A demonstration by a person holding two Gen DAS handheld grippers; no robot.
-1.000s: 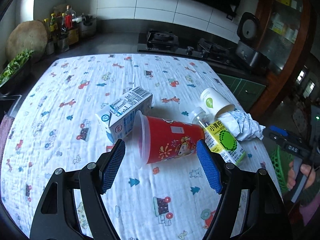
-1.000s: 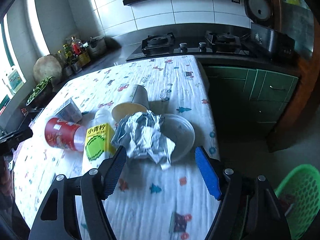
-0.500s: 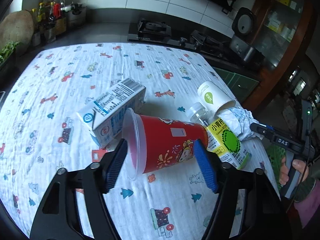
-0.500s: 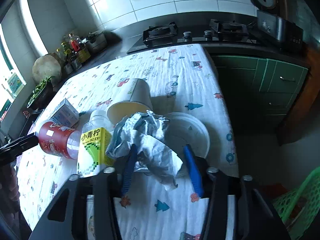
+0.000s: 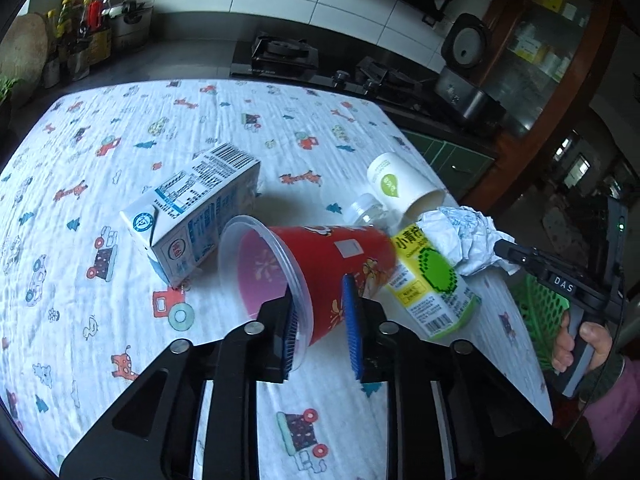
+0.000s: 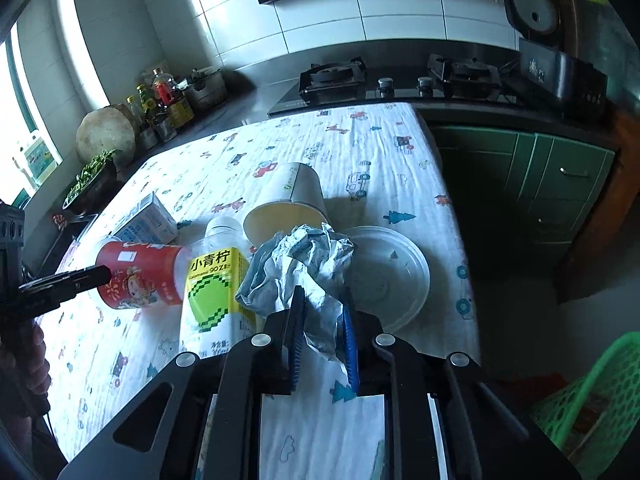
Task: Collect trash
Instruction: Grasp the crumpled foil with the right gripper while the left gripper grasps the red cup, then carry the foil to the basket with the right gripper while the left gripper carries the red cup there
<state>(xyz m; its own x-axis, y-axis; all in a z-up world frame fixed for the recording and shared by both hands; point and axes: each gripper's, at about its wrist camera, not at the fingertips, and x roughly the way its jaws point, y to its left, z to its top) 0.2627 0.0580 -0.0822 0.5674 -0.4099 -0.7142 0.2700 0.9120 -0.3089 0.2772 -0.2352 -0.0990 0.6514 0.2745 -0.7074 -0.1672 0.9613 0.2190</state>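
Closing on trash at the near edge of the table (image 5: pixel 120 128), both tongs are narrowing at once. The left tongs (image 5: pixel 322 320) are drawing in on the red plastic cup (image 5: pixel 332 256), which lies on its side with the clear rim towards the camera; one pad sits inside the mouth and the other presses the outer wall, so the thin wall is pinched at the rim. Such a cup looks light and springy, likely to buckle or slip if squeezed hard, and the rolled rim seems the stiffest place to hold.

The right tongs (image 6: pixel 322 332) are closing with the crumpled paper wad (image 6: pixel 296 276) between the pads, which already bite into its lower folds. That wad should be nearly weightless and soft, so any thick fold will serve.

Just beyond lie a lime drink bottle (image 6: pixel 212 288), touching both cup and wad, a clear plastic lid (image 6: pixel 392 276) beside the paper, a tipped paper cup (image 6: pixel 292 204), and farther left a milk carton (image 5: pixel 192 216). A green basket (image 6: pixel 592 392) stands on the floor to the right.
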